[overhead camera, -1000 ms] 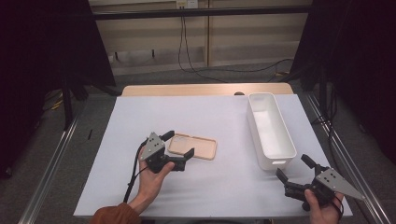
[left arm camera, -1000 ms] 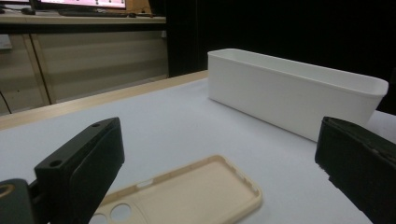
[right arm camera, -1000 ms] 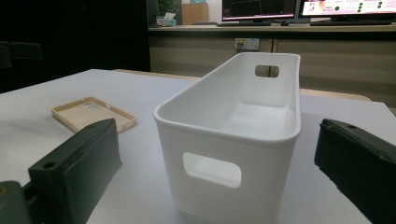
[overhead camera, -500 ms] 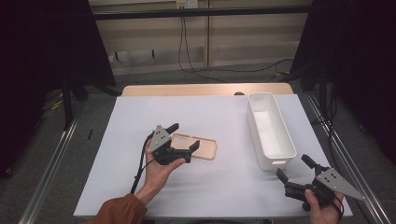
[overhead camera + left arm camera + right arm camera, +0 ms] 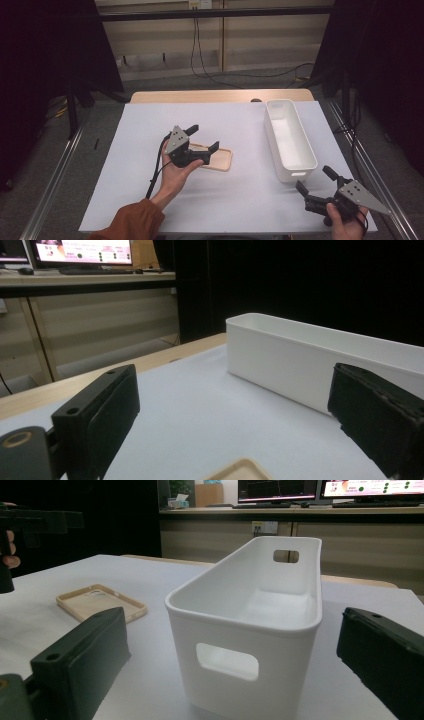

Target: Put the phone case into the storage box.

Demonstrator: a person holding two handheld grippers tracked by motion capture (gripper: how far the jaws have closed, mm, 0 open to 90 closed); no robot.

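Both jaws spread wide, the left hand-held gripper (image 5: 202,137) hovers over the tan phone case (image 5: 217,159), gripping nothing.

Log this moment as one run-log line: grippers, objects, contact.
left gripper: open, over phone case, no grasp | right gripper: open, idle near table corner | white bin: empty, upright

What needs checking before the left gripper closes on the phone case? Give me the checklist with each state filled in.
1. left gripper open: ok.
2. phone case lying flat on the table: ok.
3. Left jaws down around the case edges: cannot tell.
4. white bin empty inside: ok.
5. right gripper open and apart from the bin: ok.
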